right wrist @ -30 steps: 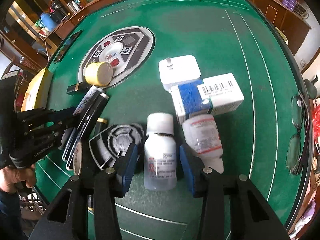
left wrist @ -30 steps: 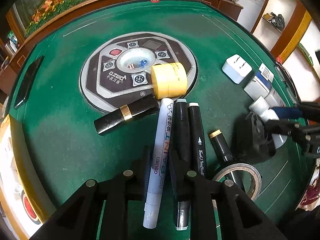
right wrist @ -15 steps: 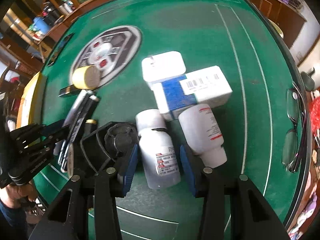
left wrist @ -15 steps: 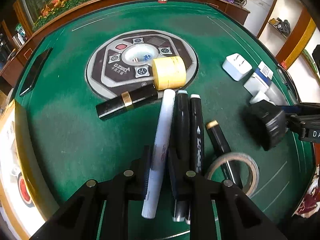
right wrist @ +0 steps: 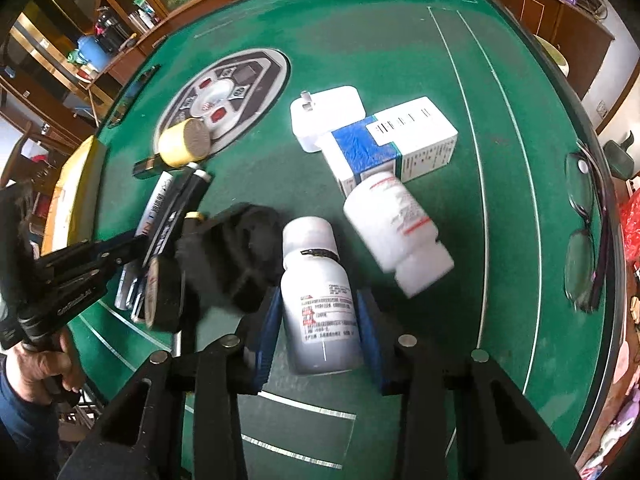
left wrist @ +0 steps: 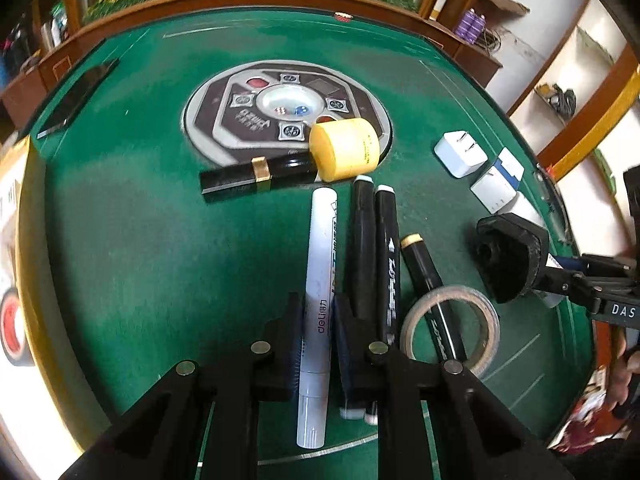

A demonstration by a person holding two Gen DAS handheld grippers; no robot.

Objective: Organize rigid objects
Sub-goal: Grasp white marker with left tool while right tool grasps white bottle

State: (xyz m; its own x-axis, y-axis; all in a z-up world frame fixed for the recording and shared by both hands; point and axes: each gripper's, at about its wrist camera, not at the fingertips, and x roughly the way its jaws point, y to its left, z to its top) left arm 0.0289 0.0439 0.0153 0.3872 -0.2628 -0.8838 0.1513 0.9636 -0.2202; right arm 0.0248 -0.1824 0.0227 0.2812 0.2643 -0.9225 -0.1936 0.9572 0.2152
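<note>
My left gripper [left wrist: 318, 320] is shut on a white paint marker [left wrist: 320, 280] lying on the green table. Two black markers [left wrist: 376, 248] lie right beside it, then a black gold-capped pen [left wrist: 424, 268] running through a tape ring [left wrist: 450, 328]. My right gripper [right wrist: 318, 320] is shut on a small white-capped bottle [right wrist: 316, 292]. A black triangular object [right wrist: 232, 256] leans tilted against its left finger; it also shows in the left wrist view [left wrist: 512, 256]. A second white bottle [right wrist: 396, 224] lies to the right.
A yellow tape roll [left wrist: 344, 148] and a black gold-banded tube [left wrist: 256, 172] lie by the round centre panel [left wrist: 240, 116]. A white charger [right wrist: 328, 116] and a blue-white box [right wrist: 396, 144] sit behind the bottles. Glasses [right wrist: 584, 232] lie at the right edge.
The right gripper has closed in on the small bottle and shifted it; the black triangular object has tipped up and moved with it. The left gripper stays clamped on the white marker.
</note>
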